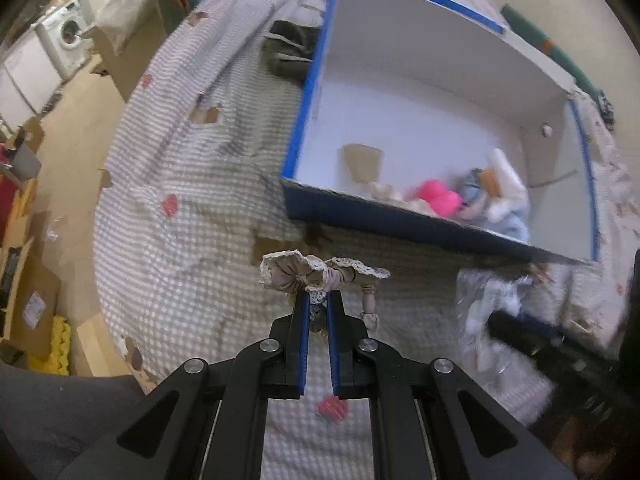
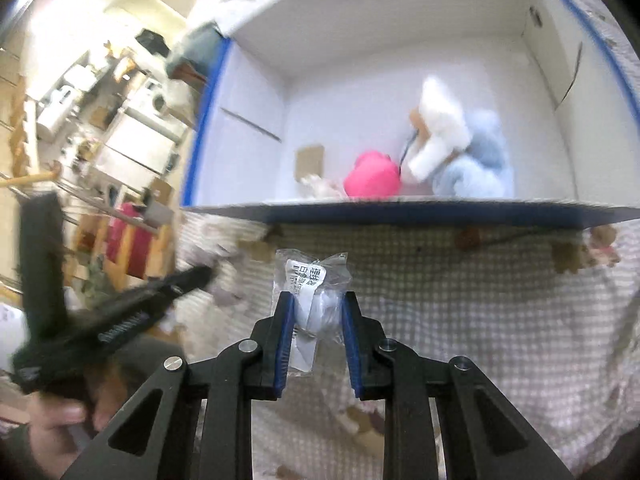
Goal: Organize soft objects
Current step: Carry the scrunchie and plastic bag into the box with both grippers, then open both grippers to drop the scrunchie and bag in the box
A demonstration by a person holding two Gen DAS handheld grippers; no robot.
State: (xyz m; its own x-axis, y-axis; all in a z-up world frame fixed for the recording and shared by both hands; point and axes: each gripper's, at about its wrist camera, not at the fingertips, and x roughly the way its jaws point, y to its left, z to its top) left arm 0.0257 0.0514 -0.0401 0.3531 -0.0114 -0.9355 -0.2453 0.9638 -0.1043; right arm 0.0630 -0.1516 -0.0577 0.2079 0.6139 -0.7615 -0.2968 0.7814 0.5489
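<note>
The left gripper (image 1: 319, 300) is clamping a beige, lace-trimmed scrunchie (image 1: 320, 272) above the checked bedcover (image 1: 180, 208); the right gripper (image 2: 318, 300) is pinching a clear-bagged white soft item (image 2: 316, 296) before the blue-edged box (image 2: 400, 210).

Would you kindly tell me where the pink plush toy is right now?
The pink plush toy lies inside the blue-edged box, against its near wall, between a cream item on its left and the white and pale-blue plush on its right.
</note>
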